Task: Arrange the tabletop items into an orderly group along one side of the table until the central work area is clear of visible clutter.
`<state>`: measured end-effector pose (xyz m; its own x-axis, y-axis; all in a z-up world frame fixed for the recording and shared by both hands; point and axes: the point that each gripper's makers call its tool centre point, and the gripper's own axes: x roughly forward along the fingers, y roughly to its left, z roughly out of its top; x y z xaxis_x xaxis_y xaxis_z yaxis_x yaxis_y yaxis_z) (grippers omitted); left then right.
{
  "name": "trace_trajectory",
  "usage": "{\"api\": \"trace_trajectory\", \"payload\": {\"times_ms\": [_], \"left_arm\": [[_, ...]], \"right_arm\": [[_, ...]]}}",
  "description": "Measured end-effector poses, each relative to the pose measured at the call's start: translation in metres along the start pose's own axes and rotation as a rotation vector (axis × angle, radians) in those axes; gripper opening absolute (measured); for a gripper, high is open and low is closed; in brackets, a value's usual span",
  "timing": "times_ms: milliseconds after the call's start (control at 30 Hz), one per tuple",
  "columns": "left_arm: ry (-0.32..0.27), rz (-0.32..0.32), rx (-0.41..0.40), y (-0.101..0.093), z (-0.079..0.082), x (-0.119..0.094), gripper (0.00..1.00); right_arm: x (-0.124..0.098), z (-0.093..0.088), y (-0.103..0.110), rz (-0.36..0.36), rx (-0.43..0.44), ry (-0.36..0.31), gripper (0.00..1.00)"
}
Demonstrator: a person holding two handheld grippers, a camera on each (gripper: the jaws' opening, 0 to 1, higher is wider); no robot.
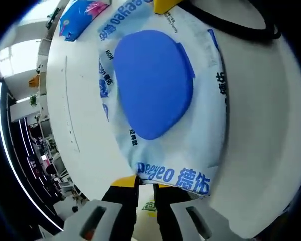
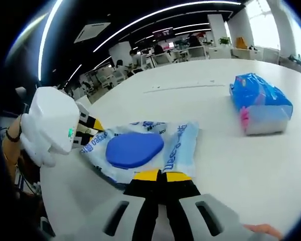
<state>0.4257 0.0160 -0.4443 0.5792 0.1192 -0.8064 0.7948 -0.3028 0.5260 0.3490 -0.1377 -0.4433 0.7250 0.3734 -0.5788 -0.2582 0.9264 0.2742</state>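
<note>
Here both grippers, left gripper [image 1: 146,187] at 6 o'clock and right gripper [image 2: 161,175], pinch the wet-wipes pack [image 2: 140,150] edges with narrow jaws.

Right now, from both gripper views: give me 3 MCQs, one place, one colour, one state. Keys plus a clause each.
1. Where does the blue tissue pack lie?
A. on the wipes pack
B. on the table, apart from the wipes pack
C. in a gripper

2. What colour is the lid on the wipes pack?
A. blue
B. red
C. green

3. How are the two grippers set?
A. both open, clear of the pack
B. each shut on an edge of the wipes pack
C. both on the tissue pack

B: bare table lies between them.
A: solid blue oval.
B: left gripper and right gripper each pinch an edge.
</note>
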Motion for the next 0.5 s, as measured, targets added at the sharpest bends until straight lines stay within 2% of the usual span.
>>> {"api": "trace_trajectory", "payload": {"times_ms": [100, 200, 367, 500], "left_arm": [[0.02, -0.003, 0.008, -0.001, -0.005, 0.003, 0.16], [0.035, -0.004, 0.012, 0.0, -0.01, 0.008, 0.17], [0.037, 0.009, 0.028, -0.005, -0.01, -0.001, 0.19], [0.032, 0.007, 0.016, -0.008, -0.01, -0.006, 0.23]], "right_arm": [[0.0, 0.0, 0.003, 0.008, -0.005, 0.0, 0.04], [0.0, -0.001, 0.006, 0.009, -0.022, 0.0, 0.08], [0.0, 0.0, 0.011, 0.023, -0.025, -0.001, 0.15], [-0.001, 0.0, 0.012, 0.035, -0.021, -0.008, 0.17]]}}
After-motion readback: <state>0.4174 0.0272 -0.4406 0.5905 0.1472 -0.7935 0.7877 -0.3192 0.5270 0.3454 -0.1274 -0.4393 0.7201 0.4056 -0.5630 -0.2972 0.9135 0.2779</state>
